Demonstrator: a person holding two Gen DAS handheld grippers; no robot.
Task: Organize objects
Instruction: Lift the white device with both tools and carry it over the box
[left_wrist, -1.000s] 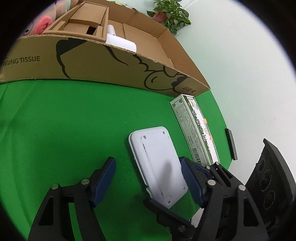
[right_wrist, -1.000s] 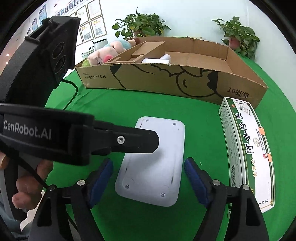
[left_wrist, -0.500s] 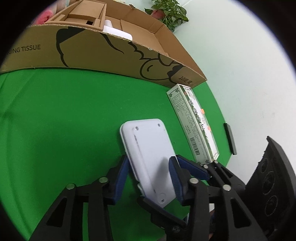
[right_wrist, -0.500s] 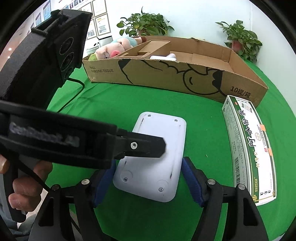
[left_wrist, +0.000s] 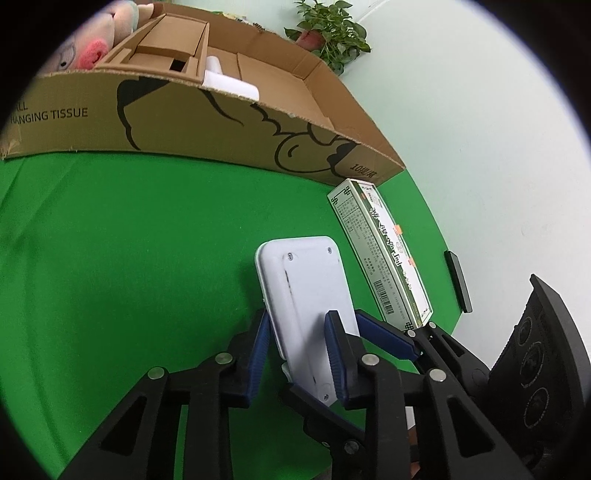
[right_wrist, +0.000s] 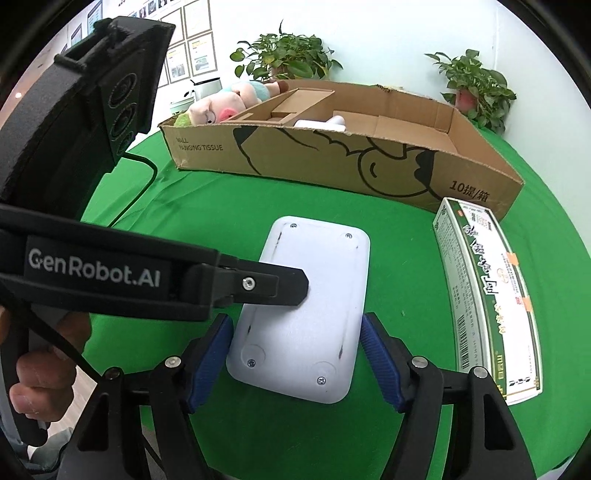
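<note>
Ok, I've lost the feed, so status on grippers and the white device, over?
Left gripper closing, white device between its pads. Right gripper straddles it, contact unclear. Green carton alongside, apart.

- Left wrist view: close, angled down past the left gripper (left_wrist: 299, 332) toward the cardboard box (left_wrist: 207, 136) beyond it.
- Right wrist view: close, angled down past the right gripper (right_wrist: 295, 354), same heading.
- Shared: white device (left_wrist: 306, 291) (right_wrist: 306, 306), green-and-white carton (left_wrist: 380, 258) (right_wrist: 487, 291), box, green cloth (left_wrist: 129, 240).
</note>
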